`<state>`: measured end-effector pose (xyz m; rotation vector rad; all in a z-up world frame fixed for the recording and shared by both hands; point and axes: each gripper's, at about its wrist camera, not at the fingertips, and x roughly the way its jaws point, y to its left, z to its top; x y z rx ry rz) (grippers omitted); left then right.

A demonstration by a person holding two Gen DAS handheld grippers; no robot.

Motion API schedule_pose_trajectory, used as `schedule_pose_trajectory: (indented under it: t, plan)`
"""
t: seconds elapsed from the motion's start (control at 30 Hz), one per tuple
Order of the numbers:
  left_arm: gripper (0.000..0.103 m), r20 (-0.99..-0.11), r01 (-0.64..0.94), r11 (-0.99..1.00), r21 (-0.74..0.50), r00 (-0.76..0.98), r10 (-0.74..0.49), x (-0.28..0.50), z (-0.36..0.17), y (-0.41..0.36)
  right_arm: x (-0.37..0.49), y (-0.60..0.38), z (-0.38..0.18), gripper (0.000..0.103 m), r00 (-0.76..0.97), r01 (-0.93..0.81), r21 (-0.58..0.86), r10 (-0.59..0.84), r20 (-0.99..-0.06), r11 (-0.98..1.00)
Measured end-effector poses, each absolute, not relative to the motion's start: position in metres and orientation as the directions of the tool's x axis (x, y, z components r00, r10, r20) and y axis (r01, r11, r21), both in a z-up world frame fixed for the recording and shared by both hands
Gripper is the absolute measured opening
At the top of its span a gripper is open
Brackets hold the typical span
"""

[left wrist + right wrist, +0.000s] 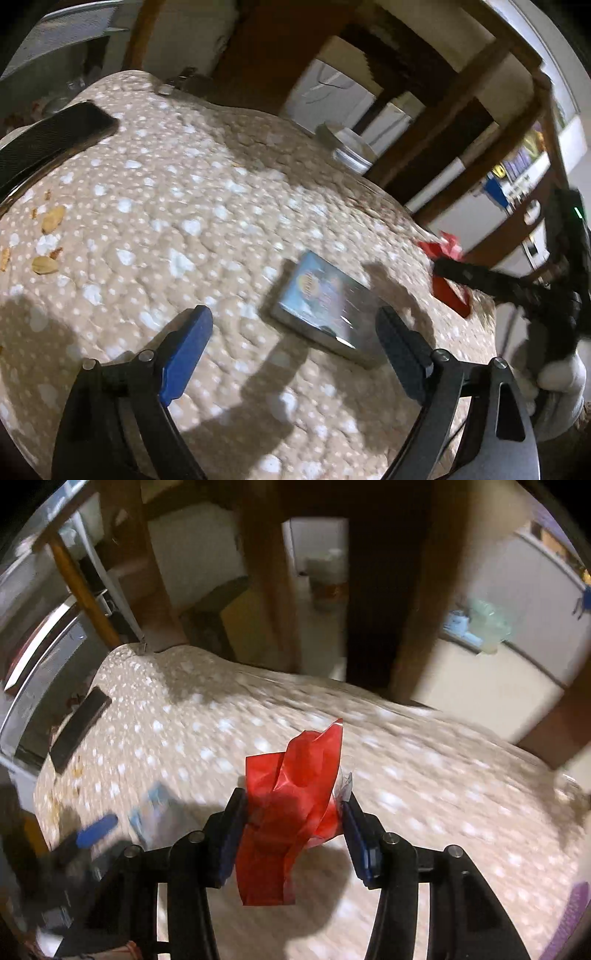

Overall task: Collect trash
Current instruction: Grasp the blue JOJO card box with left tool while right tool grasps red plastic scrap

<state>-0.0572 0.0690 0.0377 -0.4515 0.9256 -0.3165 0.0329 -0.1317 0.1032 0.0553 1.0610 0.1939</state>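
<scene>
Right gripper [293,812] was clamped on a crumpled red wrapper [295,794] — blue-padded fingers [231,834] pressed into it from both sides, wrapper sticking up past the tips and hanging down below them. A bit of clear plastic [345,781] showed at its right edge. The wrapper looked to be held off the table, over the beige cloth with white spots [424,775], its shadow on the cloth beneath. Right wrist view was motion-blurred.

Left gripper [295,332] was spread wide, holding nothing, hovering over the same tablecloth [184,184]. Between and just beyond its fingertips lay a flat blue printed packet [321,302], flat on the cloth, apart from both pads. I couldn't read the print.

From the left wrist camera the right gripper [443,267] was visible at the far right, near the table edge, with the red wrapper [443,247] sticking out at its tip.

On the left side of the table: a dark phone [59,136] lying flat near the edge, and a scatter of tan shell-like scraps and crumbs [48,236] — well apart from the packet. A round tin with a pale lid [347,147] sat at the far edge. Wooden chair frames [461,110] stood behind the table.
</scene>
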Motion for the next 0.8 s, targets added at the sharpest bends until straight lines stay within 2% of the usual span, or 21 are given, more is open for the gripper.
schedule_pose_trajectory:
  t: [0.17, 0.27, 0.4, 0.5, 0.67, 0.73, 0.8]
  plan:
    - [0.089, -0.679, 0.164, 0.834, -0.528, 0.508, -0.53, -0.063, 0.044, 0.044, -0.036, -0.188, 0.105, 0.055, 0.515, -0.096, 0.085, 0.122, -0.848, 0.992]
    - [0.089, -0.701, 0.114, 0.812, -0.573, 0.446, -0.557, -0.047, 0.036, 0.038, -0.073, -0.223, 0.101, 0.055, 0.545, -0.052, 0.088, 0.102, -0.832, 0.995]
    - [0.089, -0.751, 0.063, 0.844, -0.532, 0.425, -0.505, -0.028, 0.034, 0.026, -0.107, -0.268, 0.096, 0.055, 0.59, 0.015, 0.145, 0.109, -0.8, 0.989]
    - [0.089, -0.809, 0.052, 0.896, -0.441, 0.409, -0.423, -0.013, 0.037, 0.003, -0.125, -0.301, 0.087, 0.055, 0.621, 0.079, 0.21, 0.117, -0.775, 0.974]
    - [0.089, -0.888, 0.105, 0.981, -0.166, 0.417, -0.195, 0.005, 0.033, -0.048, -0.144, -0.328, 0.072, 0.056, 0.665, 0.136, 0.272, 0.115, -0.738, 0.953]
    - [0.092, -0.899, 0.114, 0.993, -0.043, 0.429, -0.088, 0.005, 0.027, -0.066, -0.151, -0.334, 0.065, 0.056, 0.675, 0.149, 0.285, 0.114, -0.729, 0.947]
    - [0.093, -0.895, 0.097, 0.995, -0.008, 0.444, -0.051, 0.004, 0.025, -0.072, -0.153, -0.337, 0.062, 0.056, 0.671, 0.152, 0.285, 0.113, -0.733, 0.946]
